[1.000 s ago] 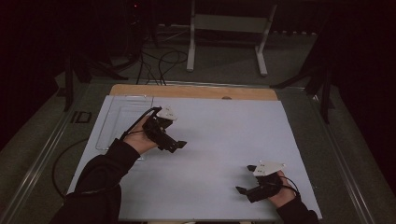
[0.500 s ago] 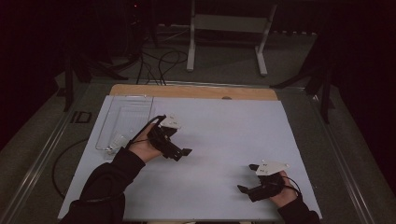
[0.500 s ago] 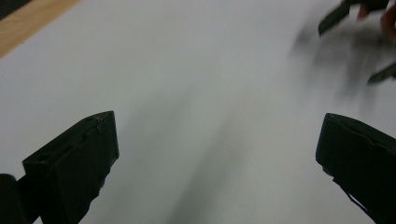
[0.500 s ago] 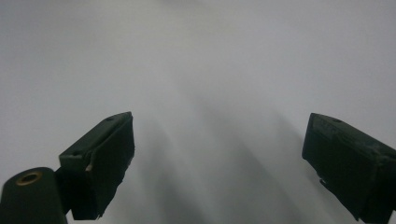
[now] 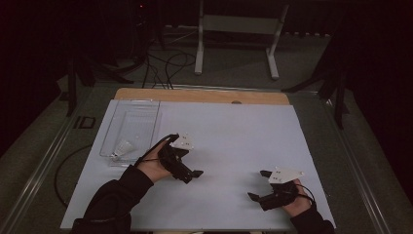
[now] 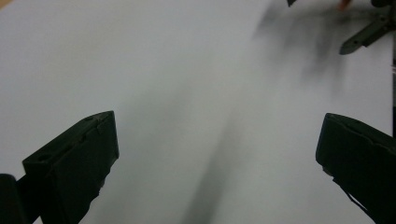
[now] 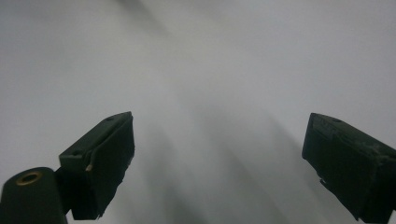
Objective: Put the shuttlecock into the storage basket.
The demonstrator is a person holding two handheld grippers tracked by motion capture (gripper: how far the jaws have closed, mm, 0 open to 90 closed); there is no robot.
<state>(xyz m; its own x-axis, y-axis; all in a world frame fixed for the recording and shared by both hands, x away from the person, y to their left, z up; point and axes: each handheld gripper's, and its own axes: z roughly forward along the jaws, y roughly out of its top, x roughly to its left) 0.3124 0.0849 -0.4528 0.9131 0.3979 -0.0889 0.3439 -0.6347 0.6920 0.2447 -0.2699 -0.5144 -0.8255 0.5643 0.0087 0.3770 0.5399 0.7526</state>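
Shuttlecock [image 5: 122, 147] lies in the clear tray [image 5: 146, 105] at the tabletop's [image 5: 234, 136] left side, at the tray's near end, on its side, feathers pointing away from the person as far as the high view lets one tell. Nothing else sits in the tray.

Left gripper [image 5: 191, 174] is just right of the tray's near corner, close to the shuttlecock but apart from it, pointing toward the middle of the tabletop. Jaws released, spread wide in the left gripper view [image 6: 215, 154], bare white surface between them.

Right gripper [image 5: 258, 185] sits near the front right edge, well apart from the tray. Jaws also spread wide and empty in the right gripper view [image 7: 219, 158].

Judgement: the placing looks done. The shuttlecock is inside the tray, and both grippers are empty and clear of it. No other loose item shows on the tabletop to pick up. What's left, if anything, is parking both grippers; no sign of another pick pending.
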